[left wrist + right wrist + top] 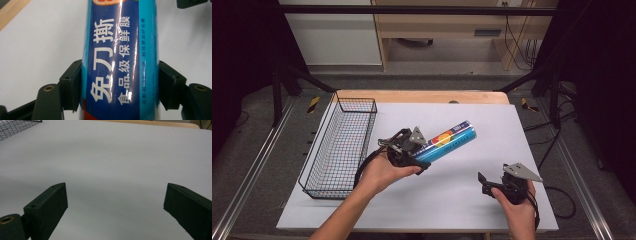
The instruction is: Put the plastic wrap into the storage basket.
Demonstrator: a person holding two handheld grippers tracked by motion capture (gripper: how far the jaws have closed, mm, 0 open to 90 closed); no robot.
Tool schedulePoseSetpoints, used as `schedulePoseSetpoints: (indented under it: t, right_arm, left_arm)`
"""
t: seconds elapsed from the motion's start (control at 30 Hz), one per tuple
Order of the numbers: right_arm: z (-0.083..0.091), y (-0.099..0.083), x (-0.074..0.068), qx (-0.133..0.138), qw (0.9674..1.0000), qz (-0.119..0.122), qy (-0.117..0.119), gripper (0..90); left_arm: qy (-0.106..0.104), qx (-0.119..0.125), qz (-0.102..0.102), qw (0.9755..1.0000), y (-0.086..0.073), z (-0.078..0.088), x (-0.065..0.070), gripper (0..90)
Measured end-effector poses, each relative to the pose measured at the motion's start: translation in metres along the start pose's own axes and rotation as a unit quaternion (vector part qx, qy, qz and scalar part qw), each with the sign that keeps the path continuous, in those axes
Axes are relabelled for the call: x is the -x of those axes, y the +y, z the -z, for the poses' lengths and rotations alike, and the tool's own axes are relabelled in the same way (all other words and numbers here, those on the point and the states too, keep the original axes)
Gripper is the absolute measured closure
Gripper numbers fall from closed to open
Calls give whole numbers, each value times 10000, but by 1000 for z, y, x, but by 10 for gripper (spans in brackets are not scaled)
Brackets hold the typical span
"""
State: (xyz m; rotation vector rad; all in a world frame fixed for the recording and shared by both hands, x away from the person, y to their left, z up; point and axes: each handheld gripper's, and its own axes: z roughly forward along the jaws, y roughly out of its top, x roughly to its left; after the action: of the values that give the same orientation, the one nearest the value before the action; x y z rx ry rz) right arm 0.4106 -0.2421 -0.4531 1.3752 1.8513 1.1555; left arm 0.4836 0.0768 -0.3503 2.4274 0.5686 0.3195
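Observation:
A blue tube of cling film (448, 141) with white Chinese lettering and an orange patch is held off the white mat, slanting up to the right. My left gripper (422, 161) is shut on its lower end. In the left gripper view the tube (120, 62) runs up between both black pads (72, 85), which press on its sides. My right gripper (484, 183) rests low at the mat's front right, pointing left, its jaws wide apart. The right gripper view has bare mat between its pads (50, 207).
A black wire basket (341, 145) stands along the left side of the white mat (492, 125), with its corner (15, 127) in the right gripper view. A wooden table edge (422, 96) runs behind the mat. Dark frame posts flank the table.

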Motion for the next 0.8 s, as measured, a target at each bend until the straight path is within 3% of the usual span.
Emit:
schedulePoseSetpoints:
  t: [0.2, 0.8]
  right_arm:
    - [-1, 0, -1, -12, 10000, 26, 8, 55]
    - [0, 1, -5, 42, 10000, 71, 49, 62]
  left_arm:
    - [126, 138, 129, 9997, 0, 15, -5, 318]
    - [539, 95, 379, 9978, -7, 55, -16, 318]
